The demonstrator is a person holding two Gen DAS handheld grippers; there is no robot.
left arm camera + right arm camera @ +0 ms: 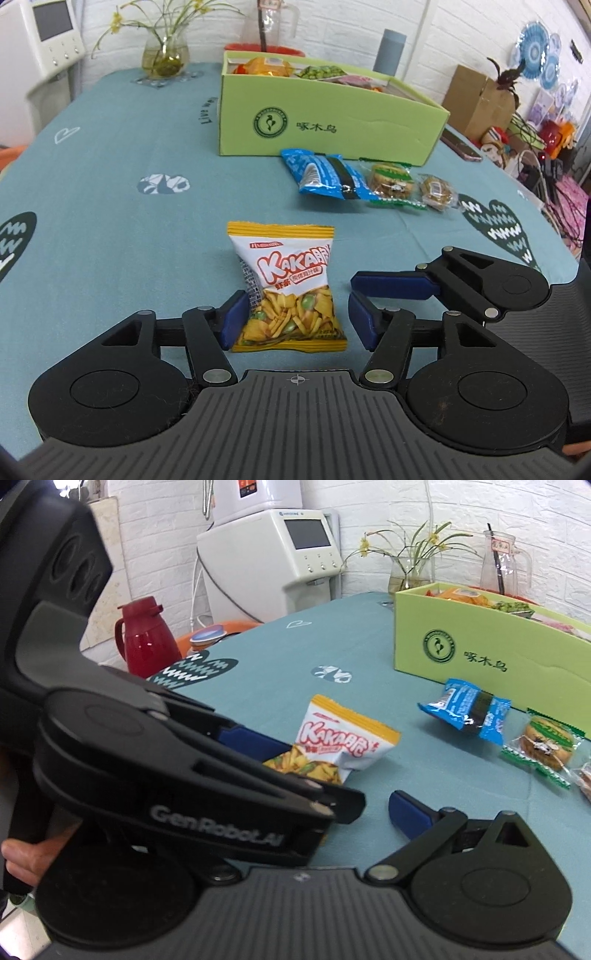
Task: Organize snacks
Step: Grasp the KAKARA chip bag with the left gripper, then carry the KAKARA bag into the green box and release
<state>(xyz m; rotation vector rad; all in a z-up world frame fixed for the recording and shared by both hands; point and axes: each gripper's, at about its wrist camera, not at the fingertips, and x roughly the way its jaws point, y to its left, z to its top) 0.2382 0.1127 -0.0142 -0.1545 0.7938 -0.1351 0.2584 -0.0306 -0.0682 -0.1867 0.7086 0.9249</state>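
Right between the spread fingers of the left gripper [297,321] lies the Kaka snack bag [290,291], flat on the teal tablecloth [129,229] and ungripped. Just to its right, the right gripper [369,295] is nearly closed, holding nothing. Ahead sits the green box [325,118], snacks inside; a white brick wall [517,513] rises behind.

Bench [110,229] under teal printed cloth. My view centre: Kakaa packet [286,291]. Upper middle: green box [325,118], flower vase [164,55]. Right of centre: blue packet [325,177], two wrapped biscuits [391,181].
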